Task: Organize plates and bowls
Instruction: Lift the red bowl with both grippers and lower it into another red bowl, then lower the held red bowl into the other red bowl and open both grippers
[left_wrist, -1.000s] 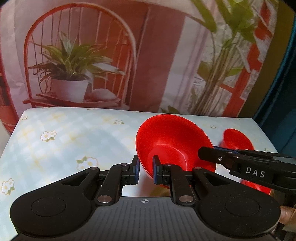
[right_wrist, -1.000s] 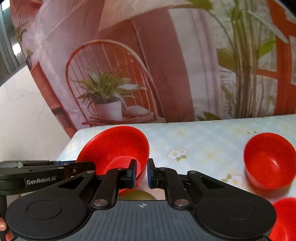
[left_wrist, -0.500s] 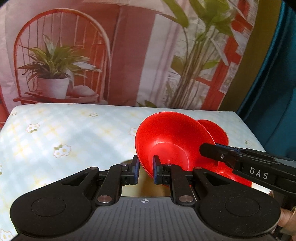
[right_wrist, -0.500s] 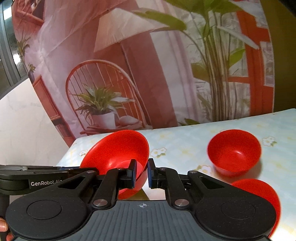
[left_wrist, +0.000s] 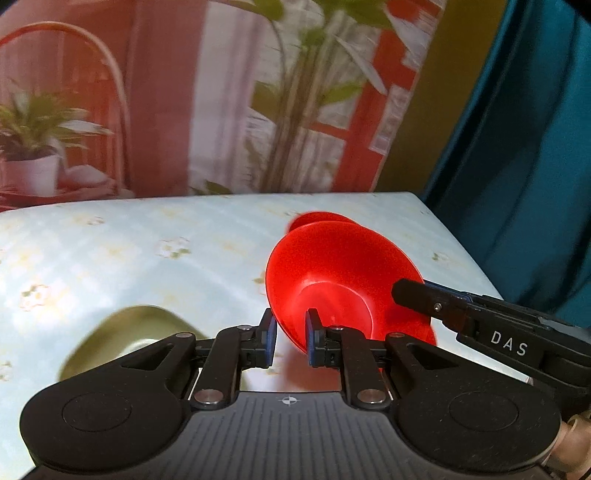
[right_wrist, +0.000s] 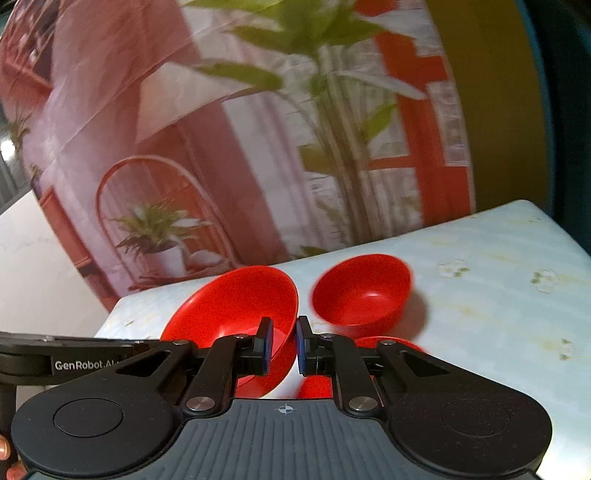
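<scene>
- The left gripper (left_wrist: 289, 338) pinches the near rim of a wide red bowl (left_wrist: 340, 280), one finger inside the wall and one outside; the bowl is tilted toward the camera and carried above the table.
- The right gripper (right_wrist: 282, 345) clamps the opposite rim of that same bowl (right_wrist: 236, 310), so both tools share one load — neither is free.
- As a judgement, the task is midway: the held bowl looks bound for a stack with the other red ones, and nothing is nested yet as far as the frames show.
- Left to do: set this bowl down into or beside a second red bowl (right_wrist: 364, 291) standing upright on the floral tablecloth (right_wrist: 498, 280), then deal with the rest.
- Only the right wrist view shows that second bowl clearly, plus a third red bowl's rim (right_wrist: 388, 341) just behind the right finger.
- Only the left wrist view shows a blurred olive-green dish (left_wrist: 129, 332) on the cloth left of the tool — plate or bowl cannot be told — and a sliver of red rim (left_wrist: 317, 218) beyond the held bowl.
</scene>
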